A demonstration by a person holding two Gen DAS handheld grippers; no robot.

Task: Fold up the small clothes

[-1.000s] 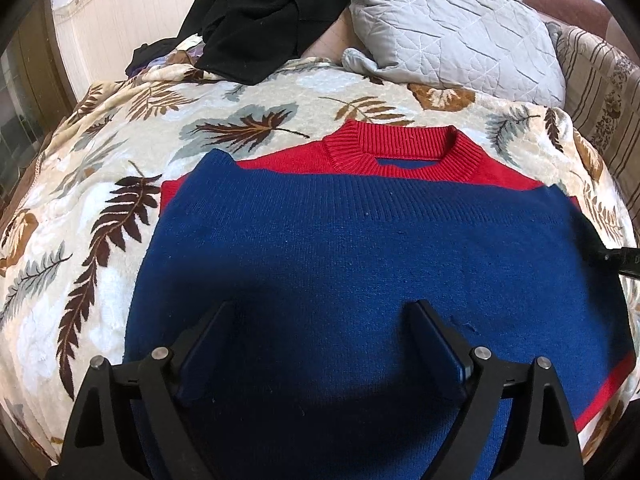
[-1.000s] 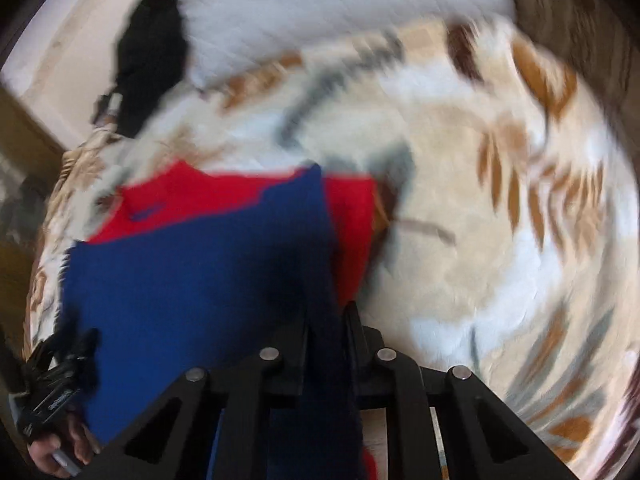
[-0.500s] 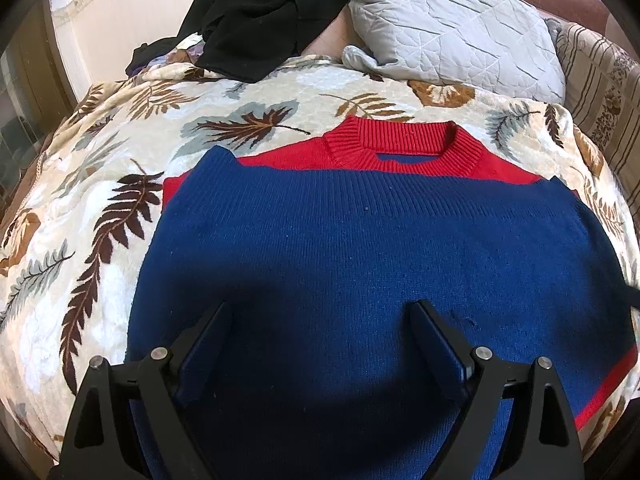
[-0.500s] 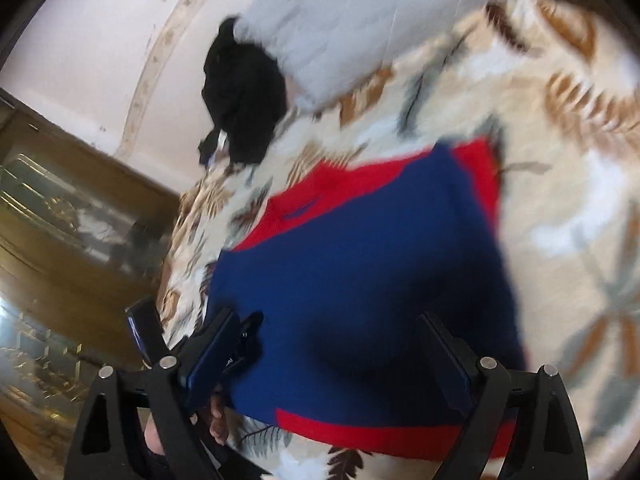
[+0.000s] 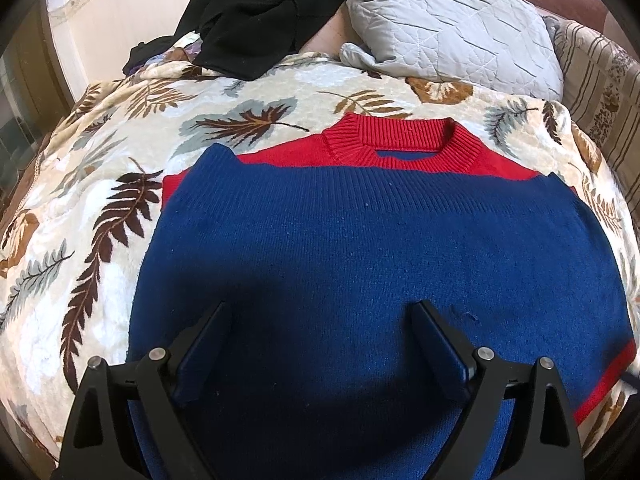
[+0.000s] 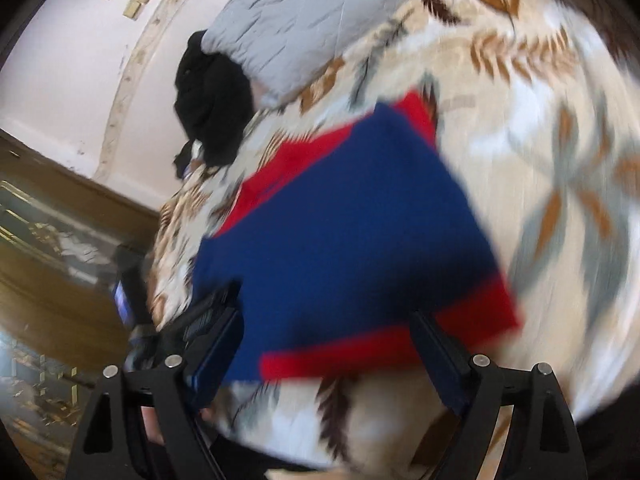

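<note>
Released since a second ago, the sweater (image 5: 360, 248) lies folded on the blanket (image 5: 100, 184); right gripper (image 6: 326, 354) closing slightly, empty, left gripper (image 5: 320, 344) spread.

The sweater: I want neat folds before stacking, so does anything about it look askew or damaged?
The blue and red sweater is folded slightly crooked: its blue edge slants, with its left corner higher. A small snagged thread shows low on the blue knit. No holes visible.
</note>
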